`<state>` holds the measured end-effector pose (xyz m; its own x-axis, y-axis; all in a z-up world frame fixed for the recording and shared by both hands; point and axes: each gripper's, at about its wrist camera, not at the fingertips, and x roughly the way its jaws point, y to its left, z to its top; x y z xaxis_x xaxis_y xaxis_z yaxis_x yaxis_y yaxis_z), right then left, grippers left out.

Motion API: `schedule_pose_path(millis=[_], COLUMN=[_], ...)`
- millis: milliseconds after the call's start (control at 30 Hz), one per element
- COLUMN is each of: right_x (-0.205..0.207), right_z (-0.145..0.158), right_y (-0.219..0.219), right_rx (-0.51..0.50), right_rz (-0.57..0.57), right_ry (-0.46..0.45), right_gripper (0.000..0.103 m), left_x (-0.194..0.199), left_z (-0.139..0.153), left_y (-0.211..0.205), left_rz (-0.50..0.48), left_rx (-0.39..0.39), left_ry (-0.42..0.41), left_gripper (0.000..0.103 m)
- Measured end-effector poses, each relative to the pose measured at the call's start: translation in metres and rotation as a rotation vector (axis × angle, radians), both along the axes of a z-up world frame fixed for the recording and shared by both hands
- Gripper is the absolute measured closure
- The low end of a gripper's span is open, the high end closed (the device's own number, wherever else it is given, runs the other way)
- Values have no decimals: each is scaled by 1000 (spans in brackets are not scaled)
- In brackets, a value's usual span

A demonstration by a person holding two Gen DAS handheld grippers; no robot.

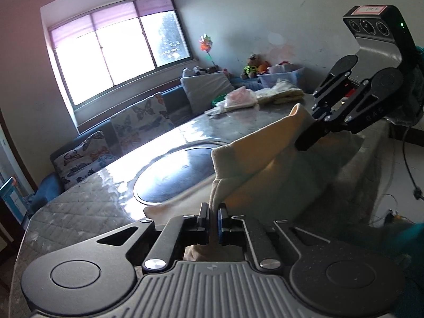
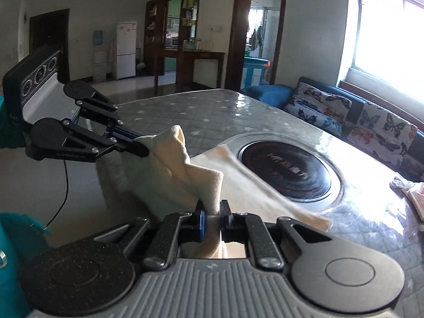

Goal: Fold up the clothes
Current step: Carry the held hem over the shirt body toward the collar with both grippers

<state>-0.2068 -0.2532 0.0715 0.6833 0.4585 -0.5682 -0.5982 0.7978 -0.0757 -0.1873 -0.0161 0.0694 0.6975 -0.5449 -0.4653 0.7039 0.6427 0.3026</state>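
Up off the table (image 2: pixel 185 106), cream garment (image 2: pixel 201 182) strung between pinching left gripper (image 1: pixel 214 221) and right gripper (image 2: pixel 212 220), top edge running toward ten o'clock in the right wrist view, body draped toward the round inset plate (image 2: pixel 286 169).

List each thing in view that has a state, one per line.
left gripper: shut on the cream garment's edge.
right gripper: shut on the cream garment.
cream garment: pinched at two points, partly lifted, rest draped on the table.
table: covered with glossy quilted cloth.
window: shut.

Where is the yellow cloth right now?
The cream-yellow cloth hangs between the left gripper and right gripper, beside the table's round black cooktop.
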Motion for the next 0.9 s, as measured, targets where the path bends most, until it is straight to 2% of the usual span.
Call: schedule_pose_path(millis=[300,500,600,667,733,900], right_x=[92,155,166,168,167,158], right_z=[-4,-46,-67,-77,-78,-70], right_y=[-2,4,6,4,-2,-17], right_rx=[-52,-54,-46,-31,-15,9], right_rz=[-29,-131,-186,-226,-270,-375], right_ry=[7,78,108,129,118,69], right_gripper=[94,92,89,86,78,77], left_x=[94,149,162,167,169,172], left_z=[-16,-56,-66,-69,-69,-66], left_y=[-25,-45,-50,-49,-46,-45], left_rz=[88,207,247,271,291,324], left_rx=[39,82,80,72,60,47], left_ry=[8,58,94,108,112,132], left_gripper=[97,93,91,84,81,75])
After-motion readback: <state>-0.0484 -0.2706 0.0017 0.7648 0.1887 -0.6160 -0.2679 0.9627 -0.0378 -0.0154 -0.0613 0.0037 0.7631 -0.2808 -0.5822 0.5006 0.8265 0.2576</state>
